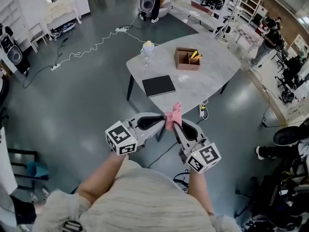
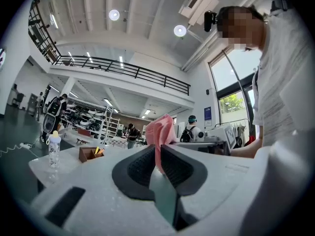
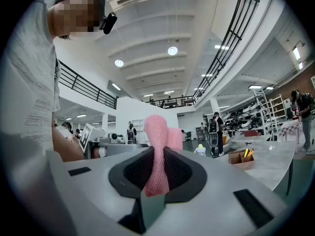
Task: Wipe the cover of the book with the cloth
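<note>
Both grippers, left (image 1: 155,123) and right (image 1: 177,127), clamp the pink cloth (image 1: 173,116) together at frame centre, off the table (image 1: 212,66). Book (image 1: 158,85) lies above, untouched.

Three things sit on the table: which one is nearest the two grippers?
The black book, lying flat by the near edge of the table, closest to the held pink cloth. The wooden box and the bottle stand farther back.

On the table (image 1: 217,69) the book (image 1: 158,85) lay nearest, the box (image 1: 187,59) behind it rightward, the bottle (image 1: 148,53) behind it leftward. The cloth (image 1: 173,116) sat before the table, between the left gripper (image 1: 161,122) and the right gripper (image 1: 176,125).
</note>
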Tool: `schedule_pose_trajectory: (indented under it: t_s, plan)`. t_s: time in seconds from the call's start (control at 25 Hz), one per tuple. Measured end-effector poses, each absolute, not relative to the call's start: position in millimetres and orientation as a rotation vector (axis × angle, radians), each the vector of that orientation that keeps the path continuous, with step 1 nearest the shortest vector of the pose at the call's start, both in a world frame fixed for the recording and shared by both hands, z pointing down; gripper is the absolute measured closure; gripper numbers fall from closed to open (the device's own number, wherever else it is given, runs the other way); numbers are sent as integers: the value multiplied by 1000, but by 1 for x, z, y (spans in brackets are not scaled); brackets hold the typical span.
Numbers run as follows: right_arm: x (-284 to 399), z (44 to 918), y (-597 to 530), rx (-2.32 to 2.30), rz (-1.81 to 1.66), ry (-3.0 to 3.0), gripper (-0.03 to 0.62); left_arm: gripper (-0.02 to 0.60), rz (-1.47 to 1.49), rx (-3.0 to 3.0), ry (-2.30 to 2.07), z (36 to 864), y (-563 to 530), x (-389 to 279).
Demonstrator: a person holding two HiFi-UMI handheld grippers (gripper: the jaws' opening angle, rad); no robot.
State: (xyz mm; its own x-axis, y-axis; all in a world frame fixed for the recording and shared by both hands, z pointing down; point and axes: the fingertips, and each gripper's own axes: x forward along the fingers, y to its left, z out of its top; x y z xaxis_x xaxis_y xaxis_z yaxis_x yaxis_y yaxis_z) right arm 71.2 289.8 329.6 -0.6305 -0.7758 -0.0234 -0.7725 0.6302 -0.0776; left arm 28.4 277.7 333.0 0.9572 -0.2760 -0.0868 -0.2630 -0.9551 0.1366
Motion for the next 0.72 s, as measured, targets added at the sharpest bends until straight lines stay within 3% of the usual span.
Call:
schedule_pose_trajectory:
  t_s: [0.72]
  plan:
    - [79, 335, 254, -1238, -182, 2749, 539, 535, -142, 2957, -463, 351, 238, 27]
